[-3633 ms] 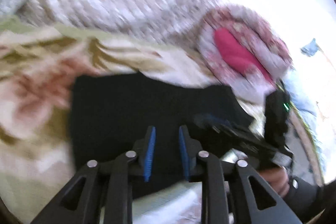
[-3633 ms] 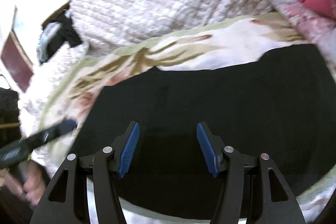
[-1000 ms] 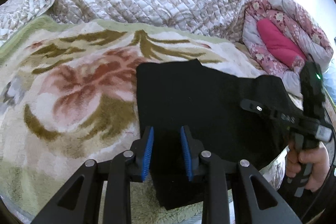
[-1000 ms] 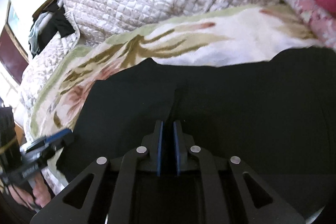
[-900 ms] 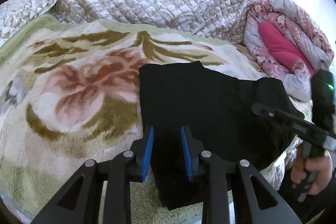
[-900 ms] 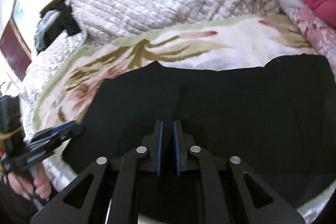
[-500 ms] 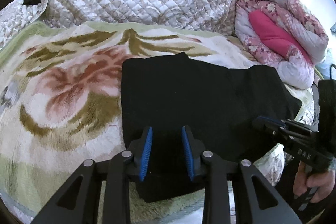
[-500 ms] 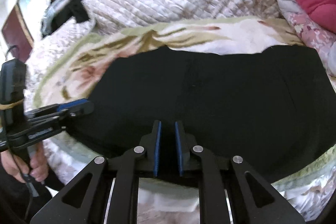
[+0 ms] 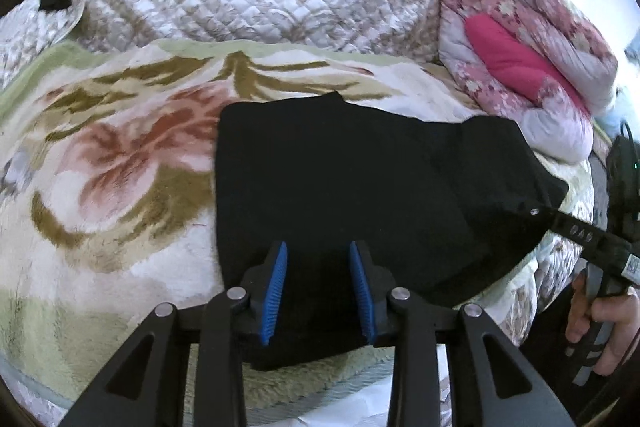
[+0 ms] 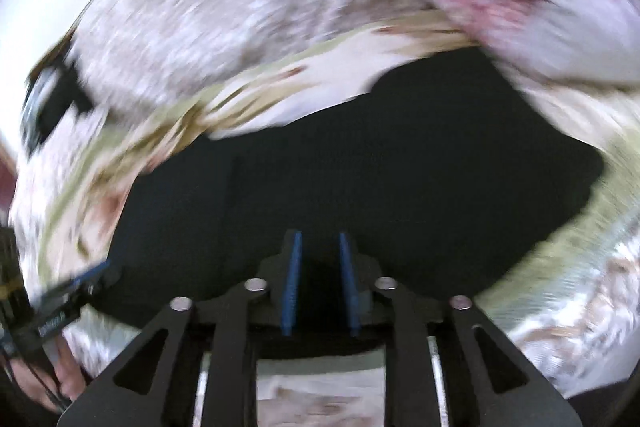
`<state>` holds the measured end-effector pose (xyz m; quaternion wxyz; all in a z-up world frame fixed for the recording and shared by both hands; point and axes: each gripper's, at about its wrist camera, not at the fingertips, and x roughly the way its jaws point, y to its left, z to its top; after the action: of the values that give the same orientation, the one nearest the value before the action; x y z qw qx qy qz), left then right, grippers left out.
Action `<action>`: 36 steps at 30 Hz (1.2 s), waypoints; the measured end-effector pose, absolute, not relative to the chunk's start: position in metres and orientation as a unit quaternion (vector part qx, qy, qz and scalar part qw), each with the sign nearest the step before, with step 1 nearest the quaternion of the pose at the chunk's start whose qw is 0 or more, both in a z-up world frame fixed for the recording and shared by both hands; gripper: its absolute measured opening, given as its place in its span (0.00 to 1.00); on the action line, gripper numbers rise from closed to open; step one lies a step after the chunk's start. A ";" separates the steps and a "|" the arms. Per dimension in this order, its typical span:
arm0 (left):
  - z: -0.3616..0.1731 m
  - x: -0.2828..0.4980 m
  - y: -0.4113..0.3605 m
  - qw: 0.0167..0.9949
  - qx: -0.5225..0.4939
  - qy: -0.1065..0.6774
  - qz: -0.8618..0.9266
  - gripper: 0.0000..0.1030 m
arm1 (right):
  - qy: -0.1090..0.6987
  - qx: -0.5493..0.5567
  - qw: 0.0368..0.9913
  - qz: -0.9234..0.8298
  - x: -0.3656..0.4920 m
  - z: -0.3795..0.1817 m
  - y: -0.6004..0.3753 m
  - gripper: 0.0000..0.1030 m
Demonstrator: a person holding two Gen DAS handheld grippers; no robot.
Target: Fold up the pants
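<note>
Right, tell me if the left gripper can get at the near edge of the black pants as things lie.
Probably yes. The left gripper, its jaws opening with nothing pinched, hangs right over the near edge of the black pants, which lie flat on the floral blanket. Nothing lies between them; the right gripper works the other side.

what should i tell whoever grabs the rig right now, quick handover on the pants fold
Left gripper: jaws opening, over the near edge of the black pants, not pinching.
Right gripper: jaws opening, nothing pinched, view blurred.
Pants: lying flat in a folded block on the floral blanket, near the bed's front edge.
Left to do: judging by its width, probably another fold, then tidy the edges.
</note>
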<state>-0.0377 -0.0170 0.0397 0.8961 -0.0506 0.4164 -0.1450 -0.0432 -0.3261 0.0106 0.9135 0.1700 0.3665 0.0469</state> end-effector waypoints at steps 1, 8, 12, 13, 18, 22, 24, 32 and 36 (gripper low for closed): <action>0.039 -0.037 -0.016 0.896 -0.055 0.417 -0.142 0.34 | 0.362 0.187 0.912 0.038 -0.046 0.012 -0.336 0.25; 0.040 -0.034 -0.016 0.898 -0.056 0.415 -0.137 0.34 | 0.318 0.272 0.908 0.000 -0.072 0.022 -0.373 0.54; 0.039 -0.033 -0.015 0.897 -0.057 0.417 -0.135 0.34 | 0.327 0.291 0.899 -0.006 -0.075 0.017 -0.381 0.54; 0.039 -0.032 -0.015 0.897 -0.058 0.417 -0.135 0.34 | 0.329 0.297 0.896 -0.008 -0.075 0.016 -0.383 0.54; 0.039 -0.032 -0.014 0.897 -0.056 0.417 -0.136 0.34 | 0.333 0.305 0.892 -0.031 -0.081 0.014 -0.388 0.54; 0.039 -0.031 -0.014 0.897 -0.057 0.417 -0.135 0.34 | 0.333 0.324 0.885 -0.036 -0.079 0.007 -0.398 0.54; 0.039 -0.031 -0.014 0.897 -0.057 0.418 -0.136 0.34 | 0.327 0.327 0.886 -0.038 -0.074 0.008 -0.401 0.54; 0.038 -0.031 -0.014 0.897 -0.057 0.418 -0.135 0.34 | 0.299 0.360 0.882 -0.058 -0.058 0.009 -0.418 0.55; 0.039 -0.031 -0.014 0.897 -0.056 0.417 -0.135 0.34 | 0.306 0.360 0.879 -0.059 -0.048 0.005 -0.420 0.52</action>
<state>-0.0305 -0.0139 0.0385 0.8970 -0.0556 0.4174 -0.1345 -0.0476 -0.4198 0.0053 0.8795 0.3597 0.3060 -0.0595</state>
